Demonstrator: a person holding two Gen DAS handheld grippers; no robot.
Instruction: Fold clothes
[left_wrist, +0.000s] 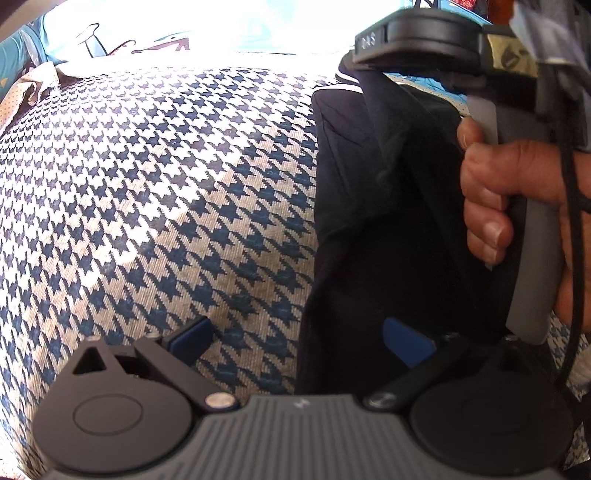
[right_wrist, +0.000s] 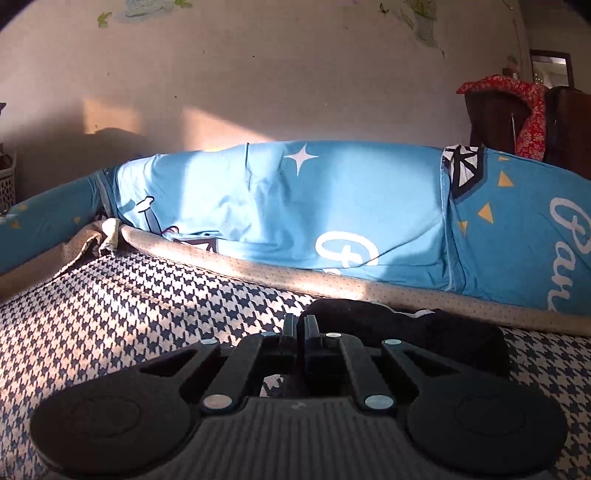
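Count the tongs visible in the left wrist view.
2: the left tongs, open at the bottom; the right tongs at top right, hand-held, gripping the black garment.

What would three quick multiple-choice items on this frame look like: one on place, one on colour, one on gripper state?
1. Where does the black garment lie in the left wrist view?
A. On the right of the houndstooth cover
B. At its far left edge
C. On the floor

2. What colour is the bedding behind the cover?
A. Red
B. Light blue
C. Green

3. How do the two grippers stand?
A. Both open
B. Both shut
C. Left gripper open, right gripper shut

Key: 1 A, the dark cloth hangs down the right side of the patterned cover. 2 B, the bedding is light blue with white stars and lettering. 3 C, the left fingers are spread wide, while the right fingers are pressed together at the garment's edge.
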